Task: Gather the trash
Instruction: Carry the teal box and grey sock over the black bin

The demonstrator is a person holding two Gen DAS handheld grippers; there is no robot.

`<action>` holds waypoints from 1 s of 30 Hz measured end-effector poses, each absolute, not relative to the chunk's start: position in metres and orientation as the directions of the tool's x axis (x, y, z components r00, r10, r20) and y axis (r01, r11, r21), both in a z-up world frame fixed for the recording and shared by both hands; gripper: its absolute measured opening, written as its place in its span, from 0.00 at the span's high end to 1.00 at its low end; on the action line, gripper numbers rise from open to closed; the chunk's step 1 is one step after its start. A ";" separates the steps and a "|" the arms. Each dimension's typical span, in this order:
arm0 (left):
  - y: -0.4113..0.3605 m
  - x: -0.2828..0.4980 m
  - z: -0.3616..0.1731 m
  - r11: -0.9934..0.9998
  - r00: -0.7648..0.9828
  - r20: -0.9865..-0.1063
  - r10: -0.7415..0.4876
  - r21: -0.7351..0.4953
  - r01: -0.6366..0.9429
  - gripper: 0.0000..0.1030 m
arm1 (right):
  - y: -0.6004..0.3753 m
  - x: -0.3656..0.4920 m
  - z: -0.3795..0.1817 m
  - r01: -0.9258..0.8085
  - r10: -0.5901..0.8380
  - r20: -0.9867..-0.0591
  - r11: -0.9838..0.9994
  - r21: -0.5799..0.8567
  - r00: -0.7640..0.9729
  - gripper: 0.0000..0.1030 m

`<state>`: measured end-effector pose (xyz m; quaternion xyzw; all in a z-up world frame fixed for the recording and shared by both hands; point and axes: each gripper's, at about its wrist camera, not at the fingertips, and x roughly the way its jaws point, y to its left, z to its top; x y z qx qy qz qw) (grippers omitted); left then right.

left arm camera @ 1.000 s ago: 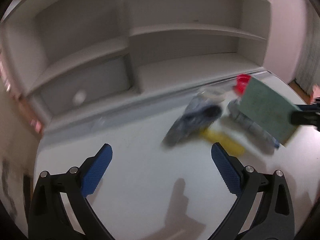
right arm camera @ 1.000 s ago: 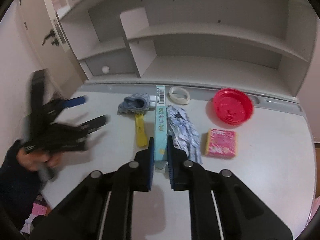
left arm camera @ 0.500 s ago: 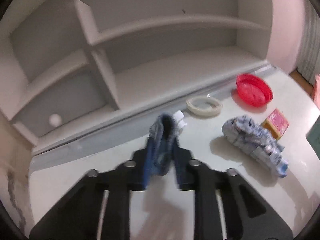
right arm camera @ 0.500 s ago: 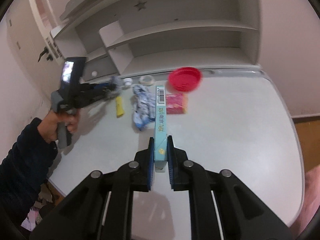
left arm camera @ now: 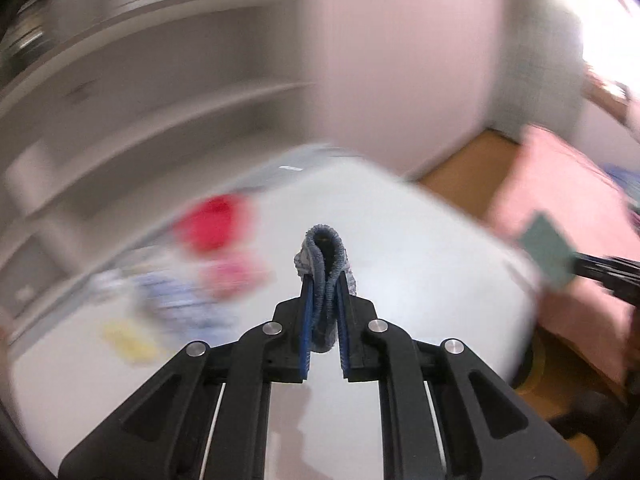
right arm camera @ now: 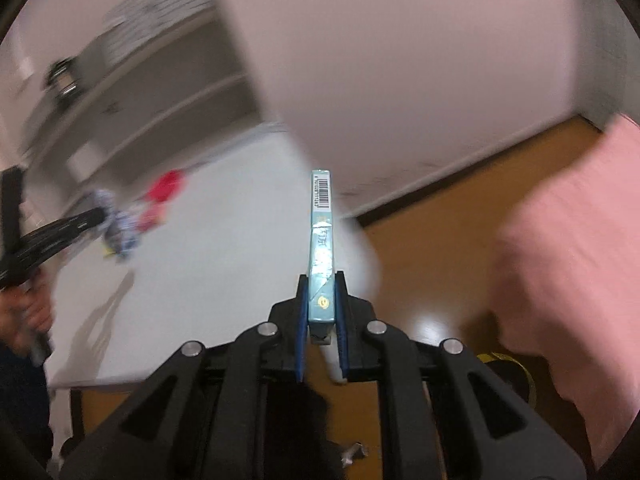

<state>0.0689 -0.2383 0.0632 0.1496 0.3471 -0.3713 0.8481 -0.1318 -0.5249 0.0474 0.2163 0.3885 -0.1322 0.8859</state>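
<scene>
Spreading across most of both wrist views, the white table (left arm camera: pixel 420 248) is the biggest thing here, smeared with blur, and grey shelves (left arm camera: pixel 132 92) stand behind its far edge. Off the table's right side lie a wooden floor (right arm camera: pixel 432 248) and a large pink mass (right arm camera: pixel 572 264), soft and out of focus. On the far left part of the tabletop sit a red dish (left arm camera: pixel 214 222), a pink pack (left arm camera: pixel 236 276), a blue-and-white crumpled wrapper (left arm camera: pixel 180 300) and a small yellow item (left arm camera: pixel 128 340), all too blurred to describe further. The right gripper (right arm camera: pixel 322 304) is clamped on a slim light-blue box (right arm camera: pixel 321 240), which stands on edge between the pads with its barcode end pointing away, over the table's right edge where the floor begins. The left gripper (left arm camera: pixel 324 304) is pressed together on a bunched grey-blue cloth (left arm camera: pixel 324 256), whose folded loop sticks up past the fingertips above the bare table. In the right wrist view a person's hand (right arm camera: pixel 34 316) holds that left tool at the left edge.
</scene>
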 end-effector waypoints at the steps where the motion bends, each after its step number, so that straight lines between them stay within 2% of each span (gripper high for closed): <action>1: -0.265 0.046 0.062 0.623 0.438 -0.693 -0.573 -0.020 0.782 0.91 | -0.539 -0.150 0.041 0.453 -0.106 -0.754 0.850 0.270 0.648 0.88; 4: -0.332 -0.018 0.052 0.464 0.318 -0.680 -0.661 -0.037 0.885 0.91 | -0.576 -0.201 0.020 0.588 -0.221 -0.778 0.777 0.223 0.588 0.88; 7: -0.390 -0.071 0.024 0.323 0.169 -0.699 -0.694 -0.093 0.942 0.90 | -0.605 -0.249 -0.008 0.697 -0.295 -0.808 0.692 0.188 0.510 0.88; 13: -0.474 -0.145 -0.071 0.153 -0.006 -0.743 -0.669 -0.146 0.977 0.91 | -0.648 -0.319 -0.079 0.817 -0.283 -0.876 0.546 0.187 0.390 0.88; 17: -0.513 -0.156 -0.147 0.148 -0.097 -0.788 -0.608 -0.232 0.961 0.90 | -0.663 -0.338 -0.126 0.867 -0.231 -0.918 0.461 0.189 0.323 0.88; 21: -0.537 -0.174 -0.205 0.173 -0.107 -0.843 -0.526 -0.230 0.958 0.90 | -0.669 -0.345 -0.165 0.890 -0.183 -0.945 0.421 0.173 0.270 0.88; 24: -0.538 -0.172 -0.232 0.187 -0.114 -0.861 -0.496 -0.234 0.954 0.90 | -0.673 -0.348 -0.184 0.897 -0.147 -0.957 0.406 0.174 0.252 0.88; 30: -0.547 -0.157 -0.261 0.231 -0.193 -0.862 -0.468 -0.331 0.915 0.90 | -0.678 -0.352 -0.201 0.901 -0.120 -0.964 0.397 0.173 0.238 0.88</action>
